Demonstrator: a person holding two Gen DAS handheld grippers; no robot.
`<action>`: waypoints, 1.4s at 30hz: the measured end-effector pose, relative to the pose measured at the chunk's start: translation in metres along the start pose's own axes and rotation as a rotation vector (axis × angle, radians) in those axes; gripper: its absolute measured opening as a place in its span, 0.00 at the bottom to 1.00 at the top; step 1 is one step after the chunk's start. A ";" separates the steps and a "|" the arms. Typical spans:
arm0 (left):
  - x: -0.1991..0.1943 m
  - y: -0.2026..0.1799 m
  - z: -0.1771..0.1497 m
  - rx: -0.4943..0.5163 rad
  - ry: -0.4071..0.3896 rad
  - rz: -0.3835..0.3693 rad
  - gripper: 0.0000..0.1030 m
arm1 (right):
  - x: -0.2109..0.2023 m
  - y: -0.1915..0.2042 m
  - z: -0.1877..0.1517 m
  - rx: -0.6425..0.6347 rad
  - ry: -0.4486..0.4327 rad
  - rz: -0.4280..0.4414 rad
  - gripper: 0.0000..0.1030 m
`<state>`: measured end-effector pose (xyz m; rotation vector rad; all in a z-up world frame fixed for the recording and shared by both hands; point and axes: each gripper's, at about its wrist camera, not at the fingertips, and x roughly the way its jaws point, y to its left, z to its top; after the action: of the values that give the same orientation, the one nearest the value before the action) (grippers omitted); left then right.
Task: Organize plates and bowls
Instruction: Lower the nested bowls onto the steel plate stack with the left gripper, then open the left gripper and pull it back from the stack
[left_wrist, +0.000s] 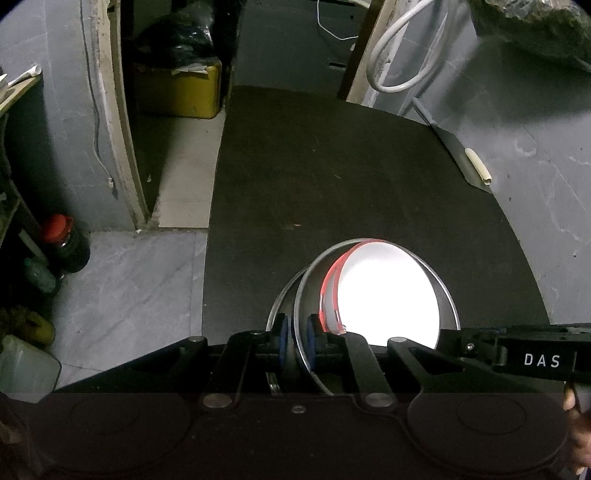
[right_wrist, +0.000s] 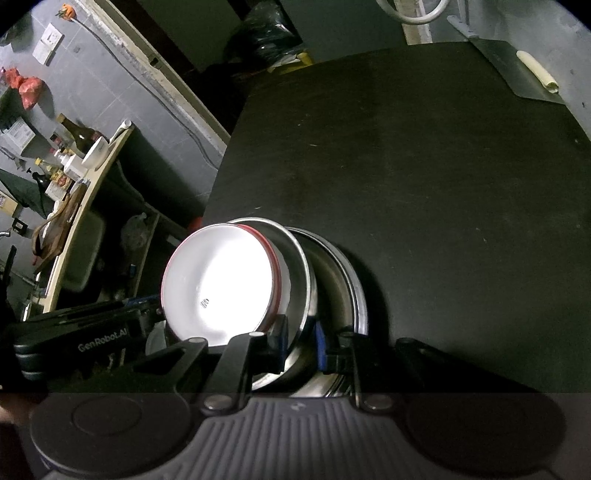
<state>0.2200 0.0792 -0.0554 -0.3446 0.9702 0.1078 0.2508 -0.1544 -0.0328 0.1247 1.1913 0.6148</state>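
1. Left wrist view: the left gripper pinches the rim of a steel bowl, its blue-padded fingers closed on the metal at the bowl's near-left edge.
2. A white bowl with a red rim sits nested inside the steel bowl, glaring under the light.
3. A second steel rim shows just left of and beneath the held bowl; what it belongs to cannot be told from this view.
4. The stack rests at the near end of a dark counter, whose far part is bare apart from a pale roll at the far right edge.
5. The right gripper enters from the right, near the steel bowl's right edge; its fingers are out of sight here.
6. Right wrist view: the right gripper clamps the steel bowl by its near rim, one blue-padded finger on each side of the wall.
7. The white bowl lies inside it, tilted toward the left.
8. A steel plate lies under and to the right of the bowl, on the counter.
9. The left gripper is at the near left, its fingers hidden behind the white bowl.
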 end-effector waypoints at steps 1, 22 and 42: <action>0.000 0.000 0.000 0.000 -0.001 0.002 0.13 | 0.000 0.000 0.000 0.002 -0.002 0.000 0.19; -0.021 0.000 -0.004 -0.007 -0.055 0.059 0.52 | -0.015 -0.003 -0.012 0.050 -0.068 -0.018 0.48; -0.059 -0.005 -0.016 0.029 -0.120 0.072 0.85 | -0.043 0.008 -0.033 0.054 -0.156 -0.035 0.69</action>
<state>0.1754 0.0730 -0.0143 -0.2737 0.8649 0.1775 0.2081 -0.1771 -0.0069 0.1935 1.0568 0.5326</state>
